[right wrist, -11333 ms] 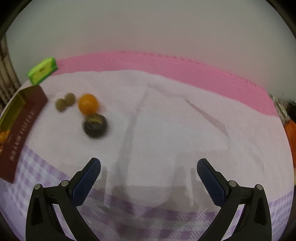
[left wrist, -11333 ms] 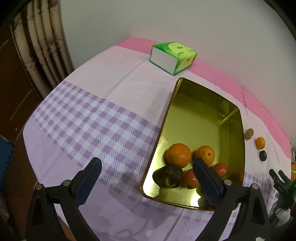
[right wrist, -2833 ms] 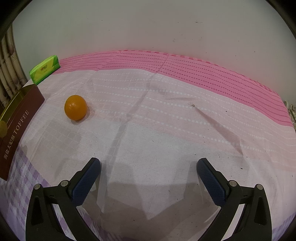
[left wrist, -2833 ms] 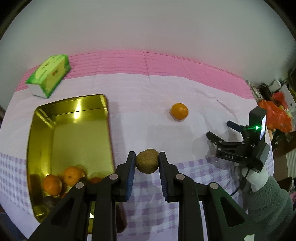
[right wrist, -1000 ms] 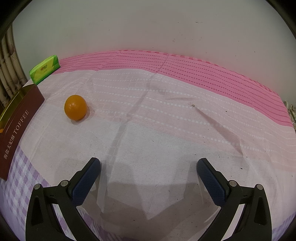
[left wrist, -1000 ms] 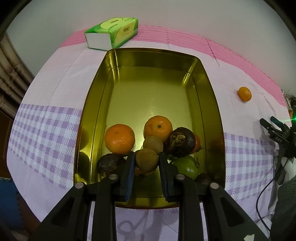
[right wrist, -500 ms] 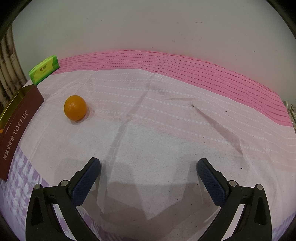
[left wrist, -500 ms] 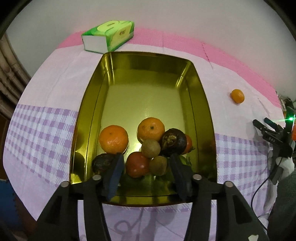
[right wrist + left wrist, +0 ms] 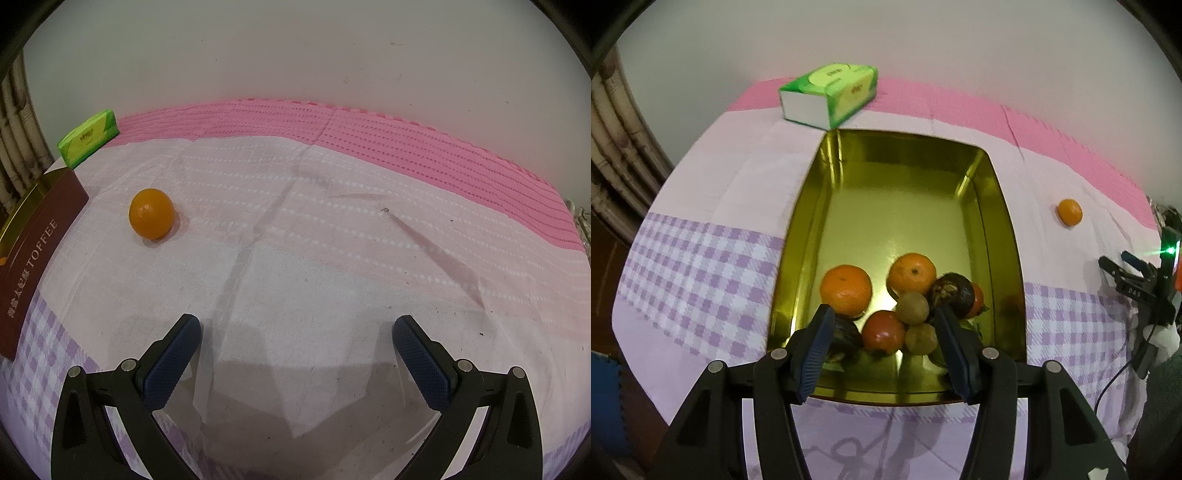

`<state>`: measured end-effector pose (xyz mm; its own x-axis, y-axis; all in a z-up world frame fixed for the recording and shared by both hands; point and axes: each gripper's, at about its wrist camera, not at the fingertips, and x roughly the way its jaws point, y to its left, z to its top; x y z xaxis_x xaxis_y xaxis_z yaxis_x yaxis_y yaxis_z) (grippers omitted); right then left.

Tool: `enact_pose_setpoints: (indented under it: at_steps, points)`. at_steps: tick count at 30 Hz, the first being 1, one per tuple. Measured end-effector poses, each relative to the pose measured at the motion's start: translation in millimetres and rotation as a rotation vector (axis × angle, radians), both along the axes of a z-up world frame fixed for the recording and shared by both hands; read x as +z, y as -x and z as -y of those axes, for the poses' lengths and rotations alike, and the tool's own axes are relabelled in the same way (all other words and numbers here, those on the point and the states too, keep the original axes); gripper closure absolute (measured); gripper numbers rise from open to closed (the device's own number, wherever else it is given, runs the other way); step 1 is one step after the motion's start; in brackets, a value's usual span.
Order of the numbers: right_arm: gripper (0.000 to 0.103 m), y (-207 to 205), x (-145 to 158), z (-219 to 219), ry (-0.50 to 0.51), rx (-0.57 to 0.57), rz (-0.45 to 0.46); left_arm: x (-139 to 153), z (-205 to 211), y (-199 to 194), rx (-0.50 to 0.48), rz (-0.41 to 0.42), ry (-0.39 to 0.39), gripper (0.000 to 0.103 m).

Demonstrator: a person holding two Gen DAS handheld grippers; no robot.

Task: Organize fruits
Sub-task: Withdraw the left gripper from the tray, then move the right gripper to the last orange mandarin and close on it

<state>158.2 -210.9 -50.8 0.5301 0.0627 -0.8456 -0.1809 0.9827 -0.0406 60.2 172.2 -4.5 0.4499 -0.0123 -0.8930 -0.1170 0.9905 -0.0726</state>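
A gold tin tray (image 9: 908,177) holds several fruits at its near end: two oranges (image 9: 846,290), a red fruit (image 9: 884,331), two brown kiwis (image 9: 921,339) and dark fruits (image 9: 951,293). My left gripper (image 9: 884,341) is open and empty, just above the tray's near end. One small orange (image 9: 1069,212) lies alone on the cloth right of the tray; it also shows in the right wrist view (image 9: 151,213). My right gripper (image 9: 297,354) is open and empty, low over the cloth, well right of that orange. It also shows in the left wrist view (image 9: 1134,280).
A green tissue pack (image 9: 831,94) lies behind the tray, also seen in the right wrist view (image 9: 88,136). The tray's brown "TOFFEE" side (image 9: 33,258) stands at the left of the right wrist view. A wall runs behind the table. The table edge drops off at left.
My left gripper was shut on a brown kiwi over the tray; it has opened, the kiwi now lies among the fruits, and the gripper has drawn back. The right gripper has not moved.
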Motion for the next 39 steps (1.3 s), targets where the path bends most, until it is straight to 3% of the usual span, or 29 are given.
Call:
enact_pose_setpoints:
  at_steps: [6,10,15,18,26,30,34,37,39]
  points:
    - [0.0,-1.8,2.0,0.3,0.005,-0.024,-0.025,13.7,-18.1,8.8,0.052,0.053,-0.019,0.05]
    - [0.0,-1.1,3.0,-0.6,0.007,-0.046,-0.035,17.5,-28.3,13.0,0.087,0.061,-0.014,0.042]
    - [0.0,0.3,3.8,-2.6,0.01,-0.081,-0.041,19.3,-35.0,21.2,0.099,0.065,0.008,0.039]
    - [0.001,-0.7,7.6,-8.1,-0.021,-0.074,-0.052,21.5,-38.9,25.2,0.126,0.079,-0.019,0.037]
    - [0.001,-5.1,32.1,-55.1,-0.02,0.013,0.014,20.3,-48.3,26.4,0.163,0.098,-0.047,0.013]
    - [0.021,-18.2,32.1,-78.0,-0.036,0.047,-0.006,19.8,-55.4,27.3,0.186,0.102,-0.043,0.012]
    - [0.028,-28.1,25.7,-93.2,0.001,0.05,-0.008,18.0,-65.4,28.0,0.229,0.098,-0.036,0.012]
    - [0.04,-38.0,20.7,-97.0,-0.018,0.057,-0.03,16.4,-72.0,28.0,0.258,0.093,-0.032,0.012]
    - [0.04,-42.4,18.5,-100.7,-0.007,0.064,-0.031,14.7,-75.6,27.6,0.273,0.085,-0.028,0.012]
